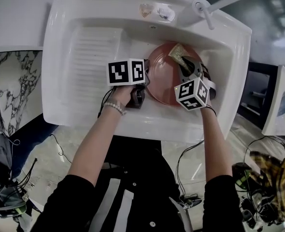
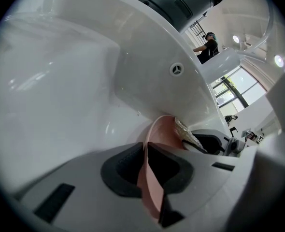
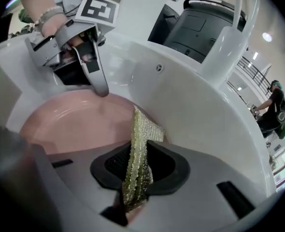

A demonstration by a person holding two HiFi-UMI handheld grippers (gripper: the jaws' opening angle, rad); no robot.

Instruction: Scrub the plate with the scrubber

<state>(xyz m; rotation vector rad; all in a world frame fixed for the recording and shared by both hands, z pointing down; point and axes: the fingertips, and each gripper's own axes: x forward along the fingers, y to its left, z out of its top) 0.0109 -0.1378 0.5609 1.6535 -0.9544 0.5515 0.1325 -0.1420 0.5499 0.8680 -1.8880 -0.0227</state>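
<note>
Pink plate (image 1: 159, 86) in the sink (image 1: 84, 52) is clamped by its rim in the left gripper (image 2: 149, 170), the right gripper (image 3: 138, 170) pinches the green scrubber (image 3: 141, 144) ahead over the plate's far edge; scrubbing looks under way, and next the pad must press and sweep across the face

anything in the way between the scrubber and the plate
Nothing visible. The right claw holds the scrubber at the plate, whose face is bare; the left claw only pinches the plate's rim, off to one side.
</note>
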